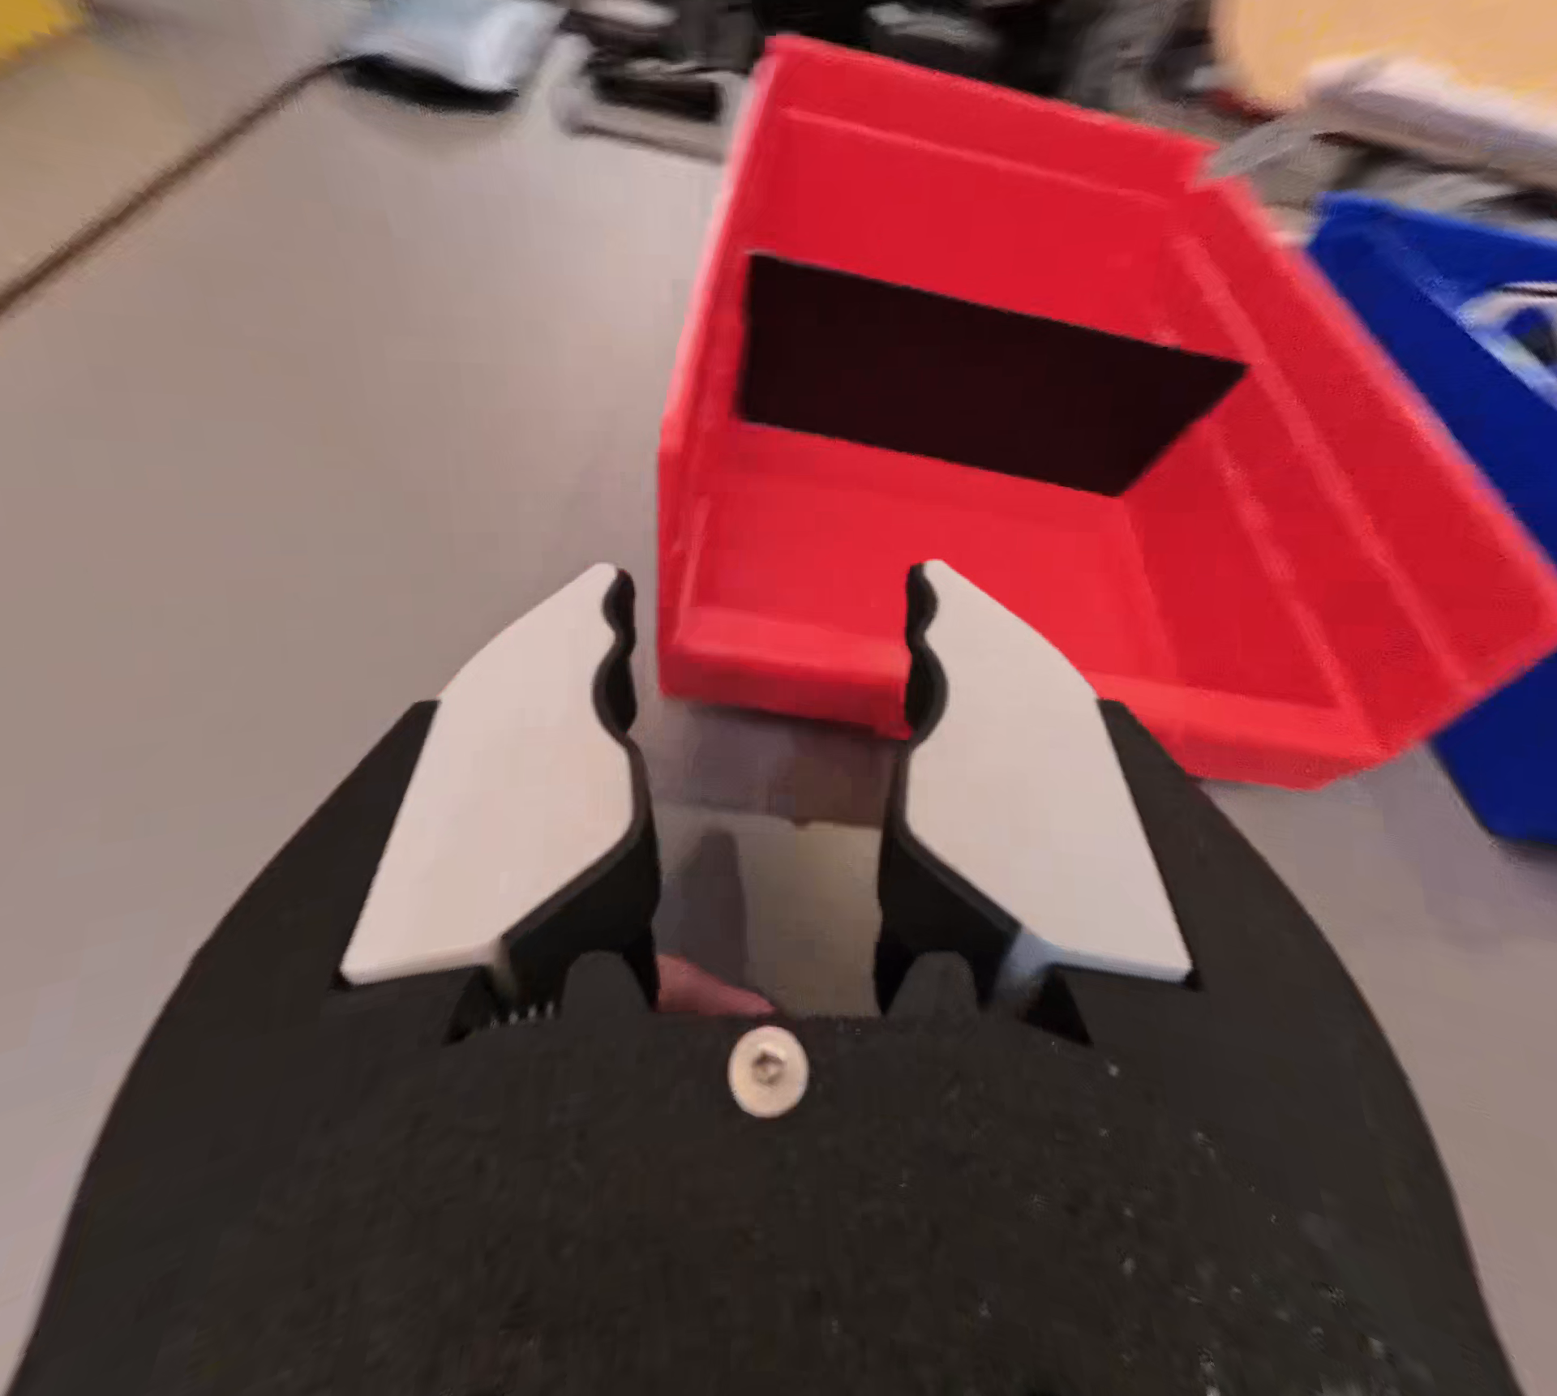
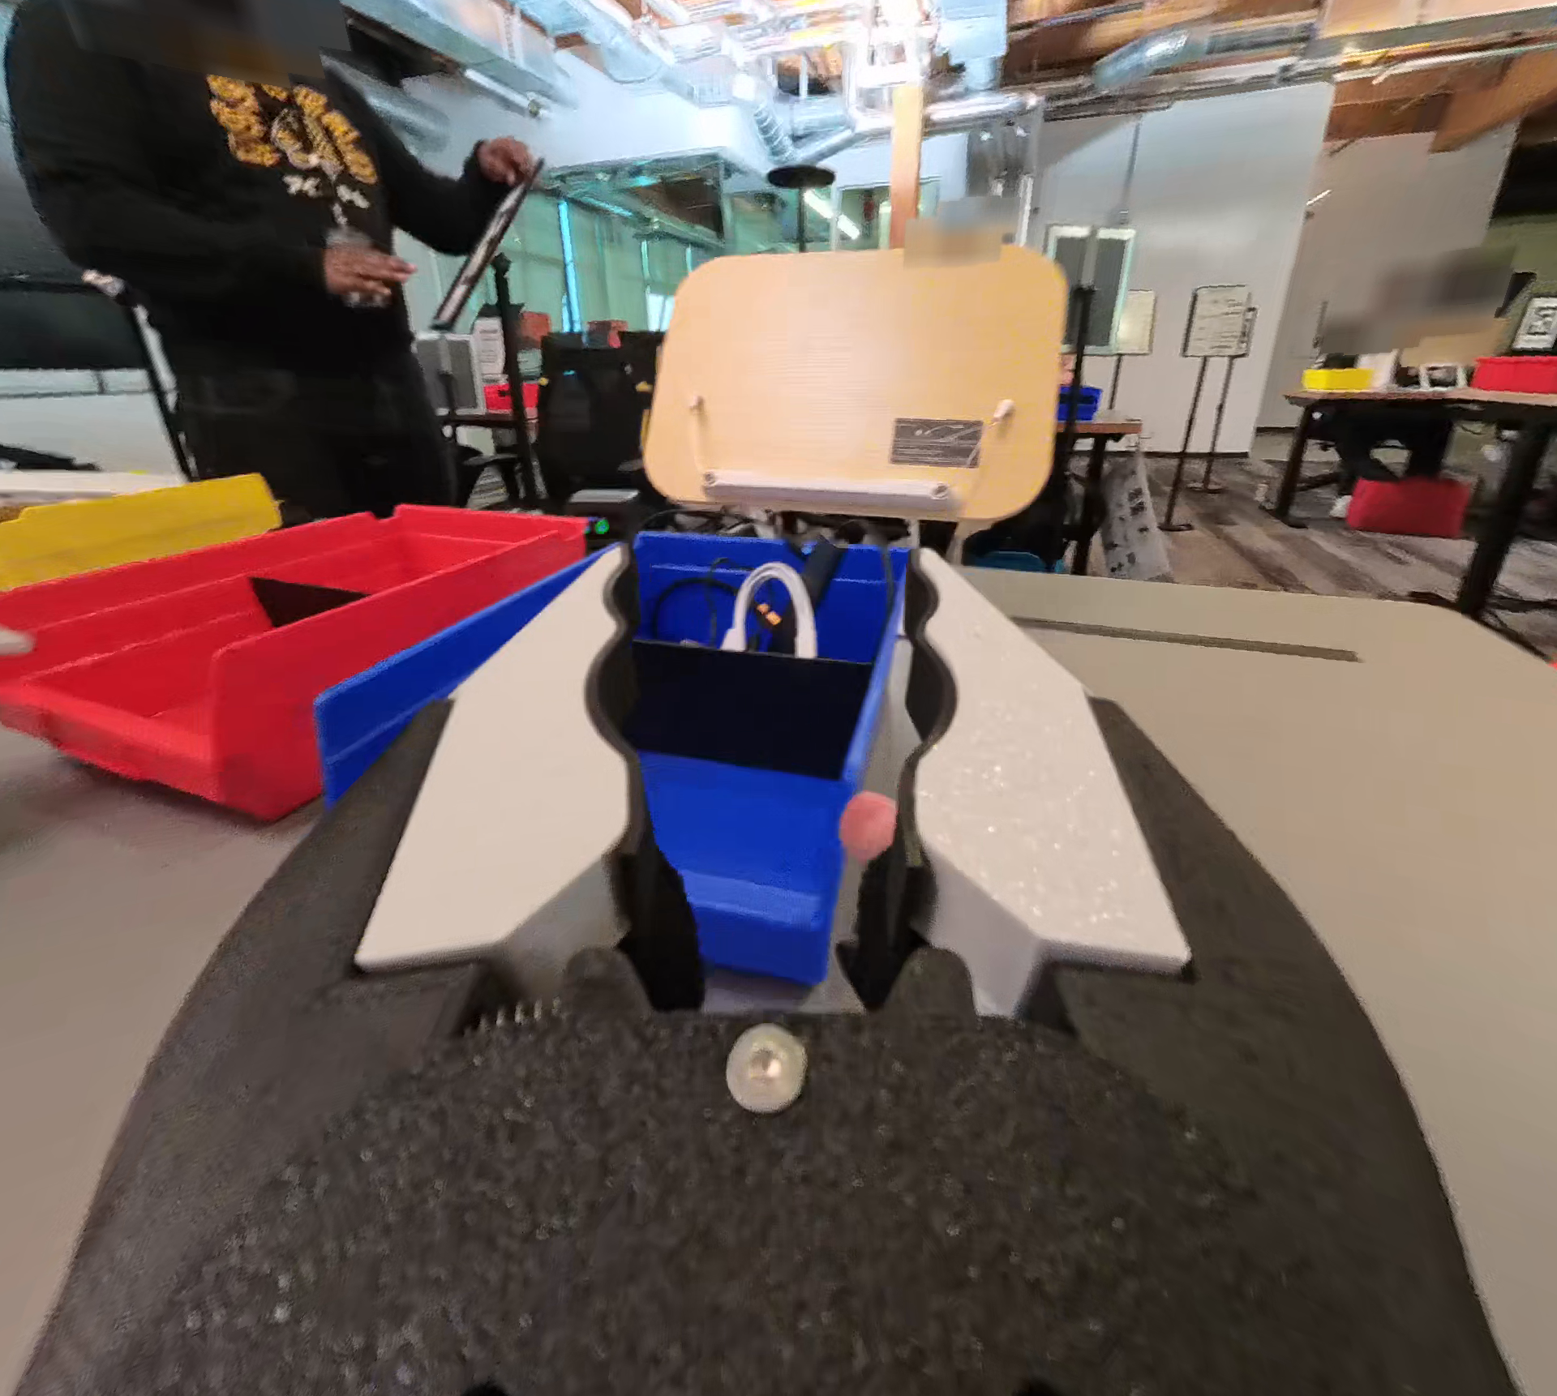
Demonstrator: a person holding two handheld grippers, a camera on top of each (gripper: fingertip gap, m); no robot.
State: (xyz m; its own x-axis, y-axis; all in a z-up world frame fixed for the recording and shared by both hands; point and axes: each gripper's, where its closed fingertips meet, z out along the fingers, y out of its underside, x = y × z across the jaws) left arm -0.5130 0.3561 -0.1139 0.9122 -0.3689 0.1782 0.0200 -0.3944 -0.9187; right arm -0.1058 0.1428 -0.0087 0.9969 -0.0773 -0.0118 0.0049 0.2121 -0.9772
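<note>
Left gripper (image 1: 767, 585) spread, empty, at red bin (image 1: 1011, 193) front edge; right gripper (image 2: 767, 581) spread around blue bin (image 2: 758, 875).

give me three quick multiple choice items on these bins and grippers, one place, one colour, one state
1. The red plastic bin sits where, relative to the blue plastic bin?
A its left
B its right
C stacked inside it

2. Colour of the flat divider panel in the red bin?
A white
B black
C yellow

3. The left gripper is:
A shut on a cable
B shut, empty
C open, empty

Answers: 1 A, the right wrist view shows red left of blue. 2 B, the panel is dark. 3 C, the jaws stand apart with only table between.
</note>
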